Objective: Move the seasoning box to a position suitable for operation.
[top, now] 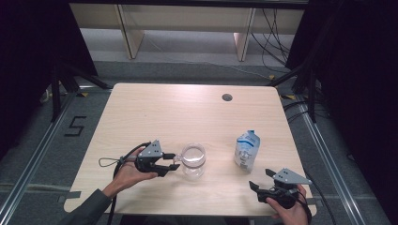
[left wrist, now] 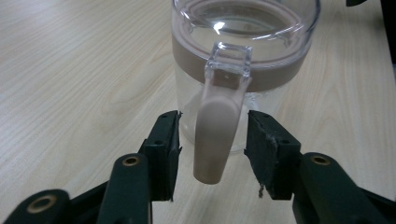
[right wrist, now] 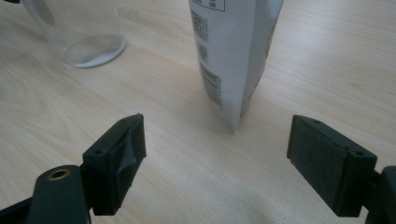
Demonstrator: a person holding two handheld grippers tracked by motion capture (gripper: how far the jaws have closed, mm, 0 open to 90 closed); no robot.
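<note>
Both my claws spread: left gripper (left wrist: 212, 156) straddles jug (left wrist: 243, 51) handle (left wrist: 215, 135) untouched; right gripper (right wrist: 215, 163) faces pouch (right wrist: 233, 56), top cut off.

- A black "5" is marked on the grey floor (top: 75, 125), left of the table.
- The white pouch (right wrist: 233, 51) carries a barcode and a small square code down its side in the right gripper view; the fine print beside them is too small to read.
</note>
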